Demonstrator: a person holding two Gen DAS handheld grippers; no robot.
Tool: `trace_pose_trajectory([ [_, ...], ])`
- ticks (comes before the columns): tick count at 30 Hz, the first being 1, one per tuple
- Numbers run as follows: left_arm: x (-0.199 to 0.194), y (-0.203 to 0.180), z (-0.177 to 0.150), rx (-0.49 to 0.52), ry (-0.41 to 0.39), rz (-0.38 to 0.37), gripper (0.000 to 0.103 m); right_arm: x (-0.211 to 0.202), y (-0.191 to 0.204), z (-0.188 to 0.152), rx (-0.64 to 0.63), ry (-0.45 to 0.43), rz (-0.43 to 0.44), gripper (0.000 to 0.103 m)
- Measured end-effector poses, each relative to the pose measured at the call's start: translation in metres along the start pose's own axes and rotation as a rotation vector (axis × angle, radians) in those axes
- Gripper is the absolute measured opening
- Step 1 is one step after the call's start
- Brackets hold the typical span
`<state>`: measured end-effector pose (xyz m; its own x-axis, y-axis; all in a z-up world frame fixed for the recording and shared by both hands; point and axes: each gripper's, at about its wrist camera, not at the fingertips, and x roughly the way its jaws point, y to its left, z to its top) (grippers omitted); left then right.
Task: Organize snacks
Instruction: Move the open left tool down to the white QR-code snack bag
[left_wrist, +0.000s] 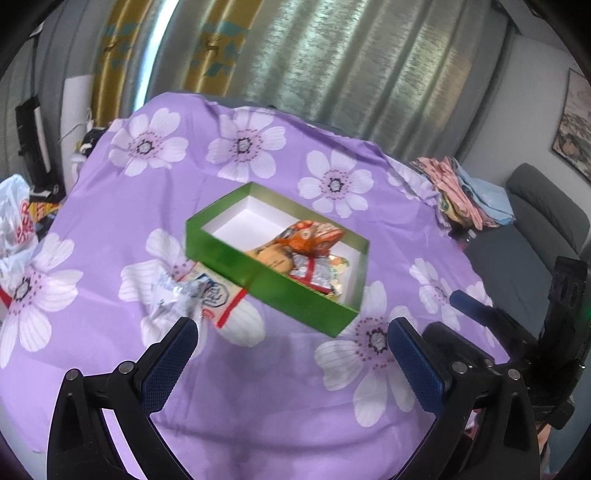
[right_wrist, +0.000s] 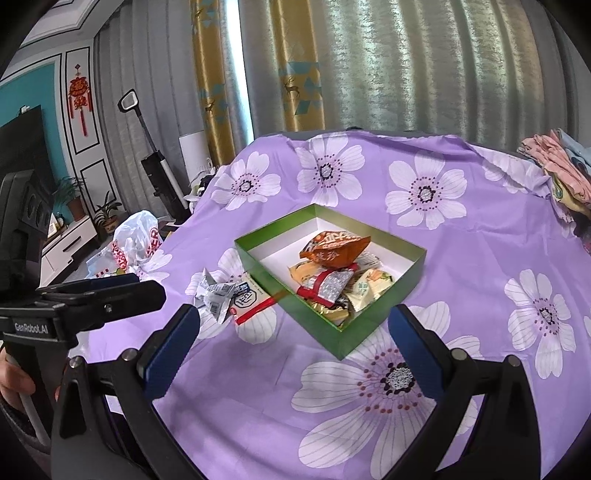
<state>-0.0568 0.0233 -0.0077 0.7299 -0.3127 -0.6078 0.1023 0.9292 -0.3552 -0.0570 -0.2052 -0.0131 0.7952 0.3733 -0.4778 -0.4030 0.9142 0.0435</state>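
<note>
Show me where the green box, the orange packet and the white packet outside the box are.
Green box (right_wrist: 325, 334): right wrist view, near outer wall.
Orange packet (right_wrist: 334, 248): right wrist view, middle of its printed face.
White packet (right_wrist: 246, 300): right wrist view, its flat printed end beside the box.

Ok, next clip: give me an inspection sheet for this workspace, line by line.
Surface: purple flowered cloth, wrinkled.
Job's things: green box open, orange packet lying on top of other snacks inside it; two packets outside, by the box's left wall.
Clutter: white plastic bag at the left edge; folded clothes at the right.
Grippers: left gripper and right gripper both open and holding nothing.
Cables: nothing seen.
Surroundings: curtains, vacuum cleaner, potted plants.
</note>
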Motion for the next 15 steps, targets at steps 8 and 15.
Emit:
trace_pose_trajectory([
  [8,0.007,0.044,-0.016,-0.08,0.029,0.041,0.102,0.02,0.009,-0.012,-0.004,0.057,0.041,0.102],
  [15,0.018,0.073,-0.024,-0.147,0.043,0.048,0.102,0.043,0.024,-0.025,-0.018,0.116,0.122,0.102],
])
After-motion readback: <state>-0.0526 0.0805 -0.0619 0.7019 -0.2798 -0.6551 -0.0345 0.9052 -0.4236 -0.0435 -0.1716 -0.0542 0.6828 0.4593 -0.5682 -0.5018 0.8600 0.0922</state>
